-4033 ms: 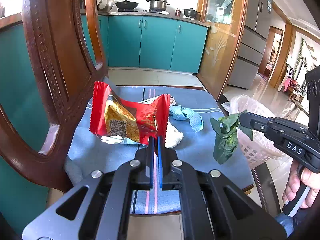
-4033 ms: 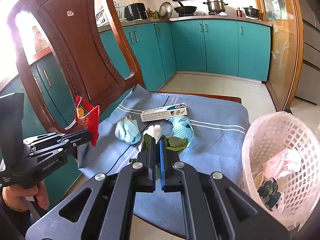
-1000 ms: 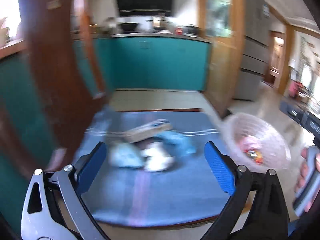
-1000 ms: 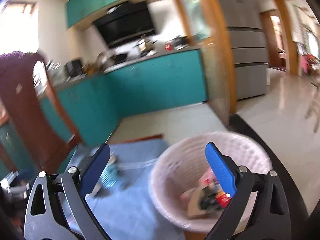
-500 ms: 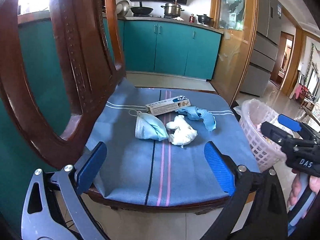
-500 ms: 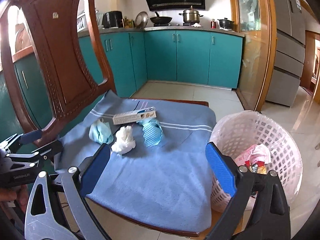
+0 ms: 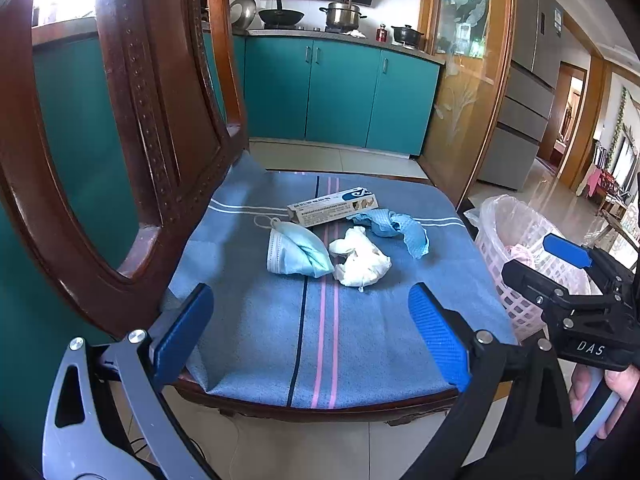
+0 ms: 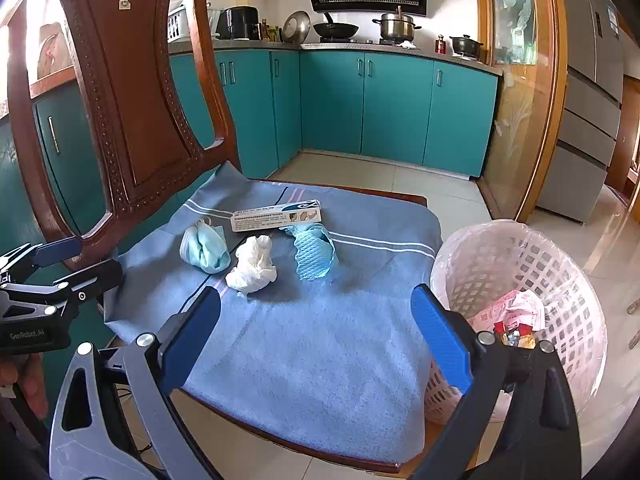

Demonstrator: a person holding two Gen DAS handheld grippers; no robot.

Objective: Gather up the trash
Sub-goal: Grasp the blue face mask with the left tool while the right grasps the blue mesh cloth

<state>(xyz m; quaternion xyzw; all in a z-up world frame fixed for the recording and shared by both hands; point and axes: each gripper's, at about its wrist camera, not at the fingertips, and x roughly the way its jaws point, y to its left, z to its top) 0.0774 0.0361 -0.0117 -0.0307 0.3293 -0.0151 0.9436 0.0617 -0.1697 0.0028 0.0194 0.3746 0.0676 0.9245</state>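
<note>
On the chair's blue cloth [image 7: 320, 340] lie a light blue face mask [image 7: 296, 254], a crumpled white tissue [image 7: 362, 260], a blue waffle rag [image 7: 394, 226] and a long white box [image 7: 332, 206]. The same mask [image 8: 206, 248], tissue [image 8: 254, 266], rag [image 8: 314, 254] and box [image 8: 276, 216] show in the right wrist view. A white lattice basket [image 8: 560, 280] with a plastic liner stands right of the chair and holds wrappers. My left gripper [image 7: 312, 330] is open and empty above the seat's front edge. My right gripper [image 8: 316, 330] is open and empty, also near the front edge.
The carved wooden chair back [image 8: 132, 92] rises at the left. Teal kitchen cabinets [image 8: 396, 112] with pots stand behind. A glass door [image 8: 520, 92] and a grey fridge [image 8: 588, 92] are at the right. Tiled floor surrounds the chair.
Four seconds ago the left gripper held a red snack wrapper and the right a green leaf; both are now open and empty. Both have steadied in front of the chair.
</note>
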